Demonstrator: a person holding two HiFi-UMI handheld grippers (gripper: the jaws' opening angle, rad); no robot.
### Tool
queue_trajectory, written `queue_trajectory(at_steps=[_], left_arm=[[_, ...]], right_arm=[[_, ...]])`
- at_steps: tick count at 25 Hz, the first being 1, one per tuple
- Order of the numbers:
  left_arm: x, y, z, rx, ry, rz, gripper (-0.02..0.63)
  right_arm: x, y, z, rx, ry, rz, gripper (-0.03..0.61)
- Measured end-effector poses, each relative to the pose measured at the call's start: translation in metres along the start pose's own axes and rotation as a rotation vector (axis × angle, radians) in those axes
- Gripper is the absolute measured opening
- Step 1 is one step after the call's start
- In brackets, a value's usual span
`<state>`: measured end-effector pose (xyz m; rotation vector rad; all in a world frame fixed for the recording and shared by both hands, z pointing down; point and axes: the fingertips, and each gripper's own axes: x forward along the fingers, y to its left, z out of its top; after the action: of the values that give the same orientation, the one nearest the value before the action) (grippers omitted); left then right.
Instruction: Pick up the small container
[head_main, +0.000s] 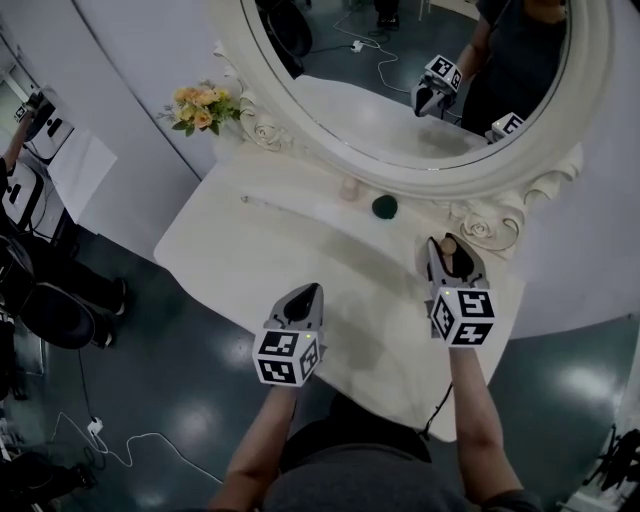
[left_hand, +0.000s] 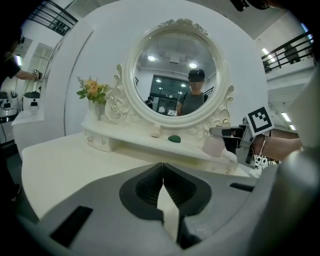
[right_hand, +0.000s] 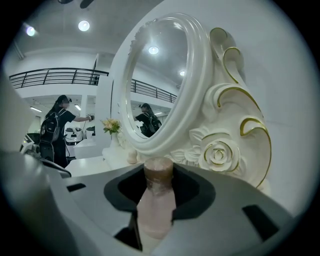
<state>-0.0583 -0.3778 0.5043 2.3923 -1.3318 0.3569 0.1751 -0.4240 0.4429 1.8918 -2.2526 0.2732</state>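
The left hand-held gripper (head_main: 306, 295) hangs over the white tabletop (head_main: 240, 250), its jaws together with nothing in them. The right hand-held gripper (head_main: 452, 252) is clamped on the small pink container (right_hand: 157, 197), near the carved rose (right_hand: 218, 154) on the mirror frame.

Both arms reach forward, one gripper empty and one gripping.
In the head view the left gripper (head_main: 306, 294) sits near 6 o'clock, pointing toward 12, jaws pressed together with nothing between them, with the left forearm (head_main: 262, 440) behind it. The right gripper (head_main: 451, 247) sits at 4 o'clock on the right forearm (head_main: 478, 420), jaws clasping the small container (right_hand: 157, 197).
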Motion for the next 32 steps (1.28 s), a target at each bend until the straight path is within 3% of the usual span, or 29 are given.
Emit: queue_trajectory(at_steps=[19, 32], left_arm=[[-0.025, -0.007, 0.010, 0.015, -0.059, 0.001, 0.006], [-0.055, -0.007, 0.005, 0.023, -0.082, 0.014, 0.006]], right_arm=[[-0.060, 0.045, 0.059, -0.003, -0.179, 0.065, 0.141], [-0.107, 0.069, 0.072, 0.014, -0.242, 0.072, 0.141]])
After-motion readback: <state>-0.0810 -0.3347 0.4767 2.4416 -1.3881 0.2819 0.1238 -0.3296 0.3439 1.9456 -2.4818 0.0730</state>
